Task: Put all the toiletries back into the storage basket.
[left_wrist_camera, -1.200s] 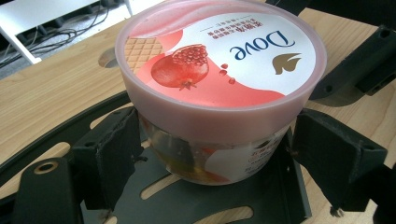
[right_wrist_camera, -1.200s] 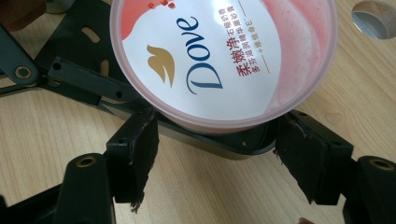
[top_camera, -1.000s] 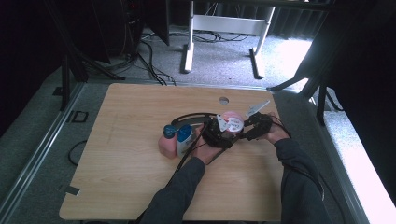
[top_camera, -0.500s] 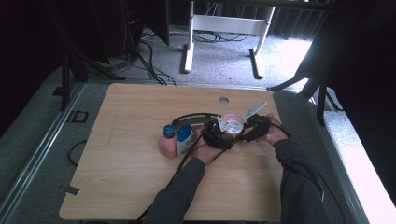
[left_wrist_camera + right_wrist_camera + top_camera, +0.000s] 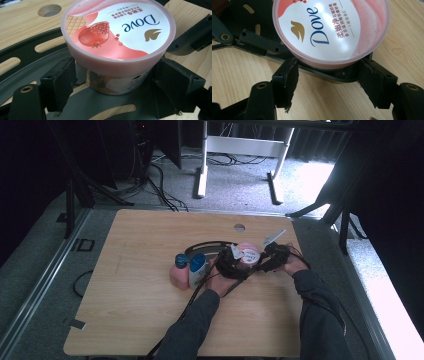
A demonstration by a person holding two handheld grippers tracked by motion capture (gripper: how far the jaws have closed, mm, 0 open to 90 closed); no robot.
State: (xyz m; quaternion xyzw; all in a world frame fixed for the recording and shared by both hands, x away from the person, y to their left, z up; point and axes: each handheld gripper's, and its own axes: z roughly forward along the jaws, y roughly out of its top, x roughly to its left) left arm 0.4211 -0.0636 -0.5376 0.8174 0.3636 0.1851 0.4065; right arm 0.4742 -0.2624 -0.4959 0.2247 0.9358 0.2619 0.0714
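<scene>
Tub: a pink Dove tub (image 5: pixel 117 37) sits on a flat black slotted frame (image 5: pixel 32 60) on the desk (image 5: pixel 135 310), right of the middle and towards the far edge.
Writing: the lid reads "Dove" in dark blue beside a gold dove mark, with lines of red Chinese characters, a pomegranate and a waffle pattern; small print on the side wall is too fine to read.
Left gripper (image 5: pixel 112 92): its jaws stand either side of the tub's lower body under the lid rim, close to the wall; I cannot tell whether they press on it.
Right gripper (image 5: pixel 329 85): its jaws are spread wide, one each side below the lid rim, with gaps showing, nothing pinched.
Neighbours: a pink bottle with a blue cap (image 5: pixel 179 270) and a white bottle with a blue label (image 5: pixel 197 268) stand just left of the left hand (image 5: pixel 220 281), their labels unreadable.
Edges and room: a round hole (image 5: pixel 239 227) lies in the desk beyond the tub; the right hand (image 5: pixel 292 265) is close to the desk's right edge, while the left half and near strip lie bare.
View differences: the left gripper view gives the fruit picture and side wall; the right gripper view gives the lid glare and bare wood (image 5: pixel 337 100) beneath; the high view gives both sleeves and the grey floor (image 5: pixel 45 265) around.
</scene>
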